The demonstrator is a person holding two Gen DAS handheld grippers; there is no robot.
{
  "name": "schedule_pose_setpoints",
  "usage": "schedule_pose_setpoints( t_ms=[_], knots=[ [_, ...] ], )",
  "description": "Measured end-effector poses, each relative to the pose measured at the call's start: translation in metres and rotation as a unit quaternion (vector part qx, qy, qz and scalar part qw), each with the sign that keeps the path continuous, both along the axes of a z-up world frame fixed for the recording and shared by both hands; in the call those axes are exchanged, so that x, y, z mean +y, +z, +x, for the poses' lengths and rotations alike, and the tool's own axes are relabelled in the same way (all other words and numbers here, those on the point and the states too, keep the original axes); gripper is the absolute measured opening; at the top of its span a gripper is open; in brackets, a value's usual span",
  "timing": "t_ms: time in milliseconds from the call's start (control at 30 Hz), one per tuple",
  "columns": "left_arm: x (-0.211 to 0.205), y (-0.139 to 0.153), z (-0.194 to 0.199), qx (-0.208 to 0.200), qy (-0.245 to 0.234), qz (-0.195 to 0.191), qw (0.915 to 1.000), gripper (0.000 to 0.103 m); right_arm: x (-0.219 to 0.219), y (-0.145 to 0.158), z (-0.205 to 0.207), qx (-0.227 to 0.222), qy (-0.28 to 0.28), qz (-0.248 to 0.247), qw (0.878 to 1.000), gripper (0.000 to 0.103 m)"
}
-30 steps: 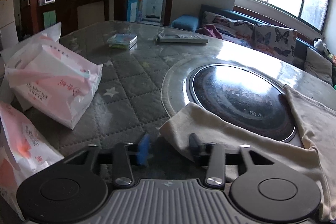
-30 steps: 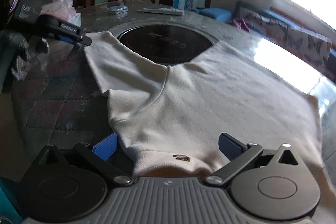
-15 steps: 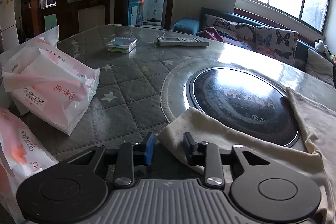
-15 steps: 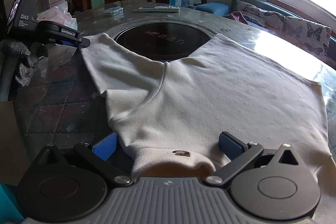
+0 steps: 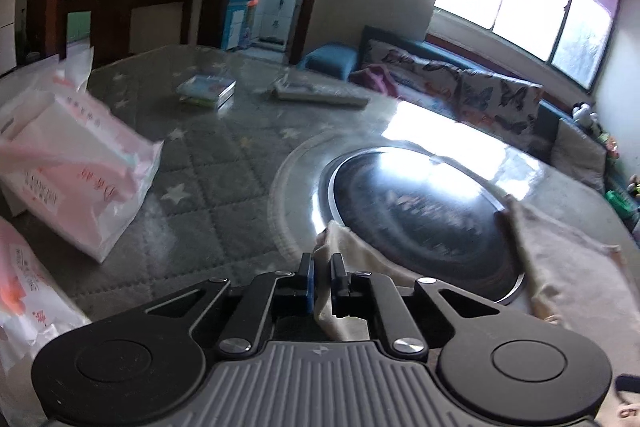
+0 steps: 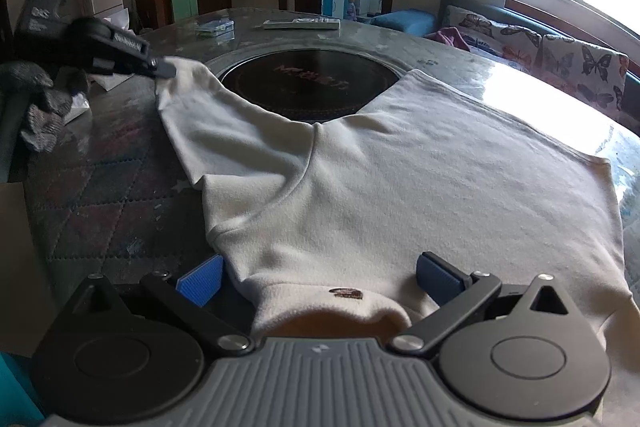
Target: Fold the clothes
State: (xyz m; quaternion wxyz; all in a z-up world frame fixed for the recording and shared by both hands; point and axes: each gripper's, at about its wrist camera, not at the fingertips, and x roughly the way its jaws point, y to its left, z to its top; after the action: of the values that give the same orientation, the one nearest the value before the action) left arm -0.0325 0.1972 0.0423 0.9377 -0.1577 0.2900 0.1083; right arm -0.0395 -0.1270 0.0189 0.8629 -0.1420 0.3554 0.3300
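Observation:
A cream long-sleeved top (image 6: 420, 183) lies spread on the round table, collar toward the right wrist camera. Its left sleeve (image 6: 224, 131) stretches out to the far left. My left gripper (image 5: 322, 281) is shut on the sleeve cuff (image 5: 340, 239) and holds it raised off the table; it also shows in the right wrist view (image 6: 160, 69). My right gripper (image 6: 318, 281) is open, its blue pads (image 6: 200, 281) either side of the collar (image 6: 332, 311), low over the cloth.
A black round hotplate (image 5: 416, 211) sits in the table's middle, partly under the top. Pink tissue packs (image 5: 76, 163) lie at the left. A small book (image 5: 206, 91) and a remote (image 5: 320, 93) lie at the far side. A sofa (image 5: 480, 87) stands beyond.
My left gripper closed on the sleeve cuff and lifted it off the table. The right gripper stayed open over the collar.

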Motion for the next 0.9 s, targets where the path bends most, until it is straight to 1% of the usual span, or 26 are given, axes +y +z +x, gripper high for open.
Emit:
schedule_pose_setpoints(
  t_ms=[133, 200, 300, 400, 500, 600, 733, 900],
  knots=[
    [-0.021, 0.027, -0.005, -0.035, -0.038, -0.005, 0.9986, 0.008, -0.001, 0.006, 0.000, 0.006, 0.001, 0.007, 1.000, 0.103],
    [-0.035, 0.040, -0.007, -0.051, -0.062, -0.008, 0.9968, 0.008, -0.004, 0.010, -0.002, 0.000, -0.004, 0.013, 1.000, 0.103],
    [-0.060, 0.057, -0.006, -0.073, -0.104, -0.011, 0.9919, 0.008, -0.012, 0.017, -0.004, -0.011, -0.016, 0.022, 1.000, 0.103],
    [-0.090, 0.068, -0.004, -0.083, -0.152, -0.017, 0.9848, 0.008, -0.022, 0.025, -0.005, -0.018, -0.027, 0.035, 0.999, 0.103],
    [-0.120, 0.071, 0.000, -0.085, -0.191, -0.020, 0.9777, 0.008, -0.035, 0.034, -0.007, -0.026, -0.043, 0.047, 0.998, 0.103],
    [-0.147, 0.071, 0.005, -0.083, -0.227, -0.021, 0.9700, 0.008, -0.052, 0.038, -0.007, -0.034, -0.072, 0.055, 0.995, 0.103],
    [-0.182, 0.062, 0.014, -0.072, -0.269, -0.024, 0.9603, 0.008, -0.080, 0.042, -0.006, -0.035, -0.121, 0.066, 0.990, 0.103],
    [-0.219, 0.046, 0.026, -0.056, -0.308, -0.029, 0.9492, 0.008, -0.119, 0.047, -0.006, -0.033, -0.182, 0.085, 0.979, 0.103]
  ],
)
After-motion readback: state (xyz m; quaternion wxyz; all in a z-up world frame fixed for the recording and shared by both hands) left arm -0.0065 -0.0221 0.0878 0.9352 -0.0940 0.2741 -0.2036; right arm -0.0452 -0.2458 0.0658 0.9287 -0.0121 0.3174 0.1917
